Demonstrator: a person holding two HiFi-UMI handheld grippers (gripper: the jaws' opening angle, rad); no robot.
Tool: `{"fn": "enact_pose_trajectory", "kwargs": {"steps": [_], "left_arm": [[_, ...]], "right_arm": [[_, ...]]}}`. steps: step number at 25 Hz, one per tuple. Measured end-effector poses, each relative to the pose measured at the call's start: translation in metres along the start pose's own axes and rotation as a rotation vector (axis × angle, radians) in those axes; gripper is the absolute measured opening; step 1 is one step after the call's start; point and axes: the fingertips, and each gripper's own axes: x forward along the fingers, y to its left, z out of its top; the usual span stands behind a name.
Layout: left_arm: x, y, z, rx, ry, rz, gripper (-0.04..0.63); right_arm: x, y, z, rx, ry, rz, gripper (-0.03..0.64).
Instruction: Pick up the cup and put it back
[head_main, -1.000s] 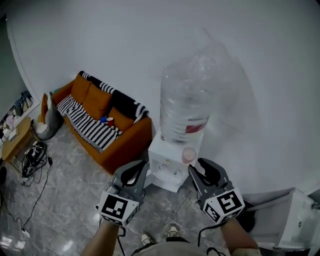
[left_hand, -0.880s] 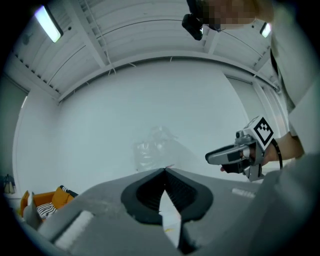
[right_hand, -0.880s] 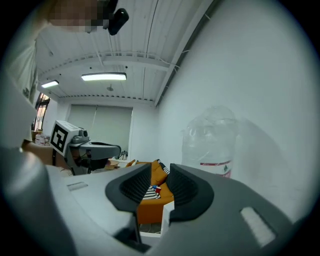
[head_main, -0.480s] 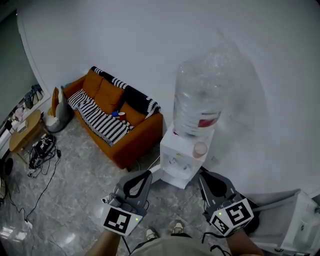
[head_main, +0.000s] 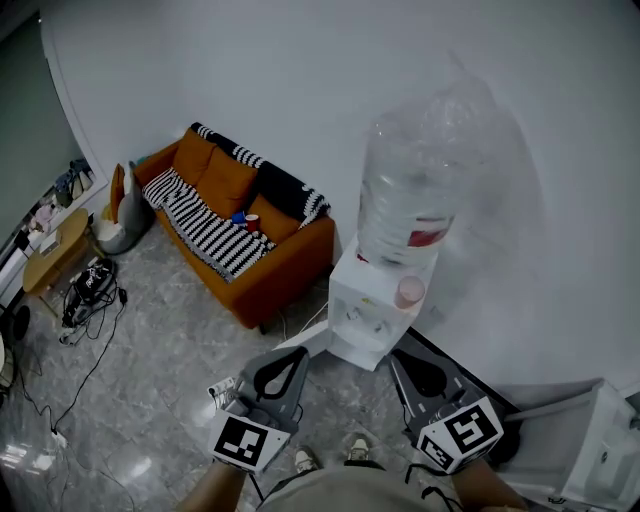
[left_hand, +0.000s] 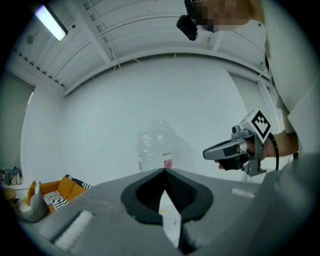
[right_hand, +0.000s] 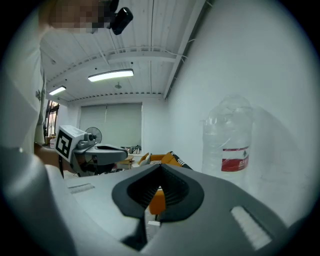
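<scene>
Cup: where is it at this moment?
In the head view, the cup stands on the white water dispenser, right of the big bottle, ahead of the right hand-held gripper.

Head camera looks steeply down over the floor (head_main: 150, 380), left hand-held gripper (head_main: 298, 356) and right hand-held gripper (head_main: 398, 360) low in frame. Each gripper camera sights along its jaws, tilted upward; all three share the water bottle (head_main: 425, 180), close ahead.

I see the cup (head_main: 410, 292) ahead of me at about 1 o'clock: small, pale pink, round rim facing up. It stands upright on the white top of the water dispenser (head_main: 360, 312), near its right edge, just beside the base of the big clear bottle (head_main: 425, 170), at the bottle's 5 o'clock.
</scene>
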Motion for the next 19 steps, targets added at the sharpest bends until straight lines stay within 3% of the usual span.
{"fn": "enact_pose_trajectory", "kwargs": {"steps": [19], "left_arm": [[-0.011, -0.007, 0.005, 0.008, -0.018, -0.008, 0.002]], "right_arm": [[-0.01, 0.01, -0.004, -0.013, 0.019, 0.005, 0.003]]}}
